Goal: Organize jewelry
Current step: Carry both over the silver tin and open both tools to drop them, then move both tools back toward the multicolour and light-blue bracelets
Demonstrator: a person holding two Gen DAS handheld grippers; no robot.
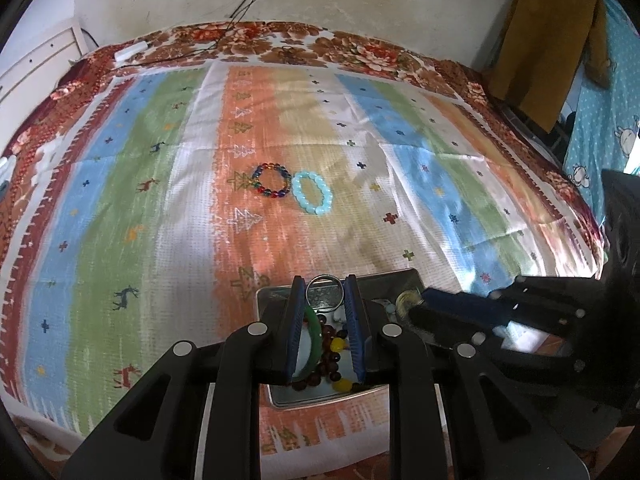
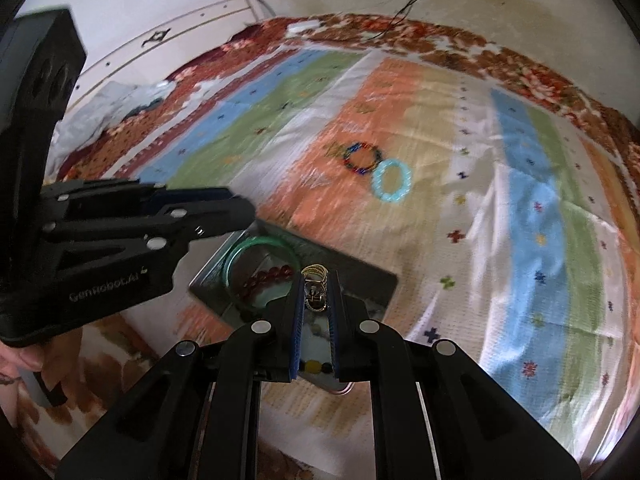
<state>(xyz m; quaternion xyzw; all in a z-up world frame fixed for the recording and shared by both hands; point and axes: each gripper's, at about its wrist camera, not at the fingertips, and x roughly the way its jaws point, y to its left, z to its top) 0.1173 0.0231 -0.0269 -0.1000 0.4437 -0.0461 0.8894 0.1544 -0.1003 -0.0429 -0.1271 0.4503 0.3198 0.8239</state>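
A metal tray [image 1: 404, 276] lies on the striped cloth and holds a green bangle [image 1: 314, 326], dark red and yellow beads [image 1: 332, 356] and other pieces. My left gripper [image 1: 323, 286] is shut on a silver ring-shaped bangle [image 1: 324, 280] above the tray. My right gripper [image 2: 318, 280] is shut on a gold wire bangle [image 2: 315, 272] over the same tray [image 2: 372, 280]; the green bangle [image 2: 260, 242] lies to its left. A multicoloured bead bracelet [image 1: 272, 181] and a pale blue bead bracelet [image 1: 313, 193] lie side by side mid-cloth, also in the right wrist view [image 2: 362, 158] [image 2: 392, 181].
The striped cloth [image 1: 120, 200] covers a floral bedspread [image 1: 360, 50]. A wall with black cables [image 1: 248, 4] is behind. A brown garment [image 1: 548, 44] hangs at the right. A white headboard [image 2: 168, 40] and crumpled plastic [image 2: 100, 108] are at the left.
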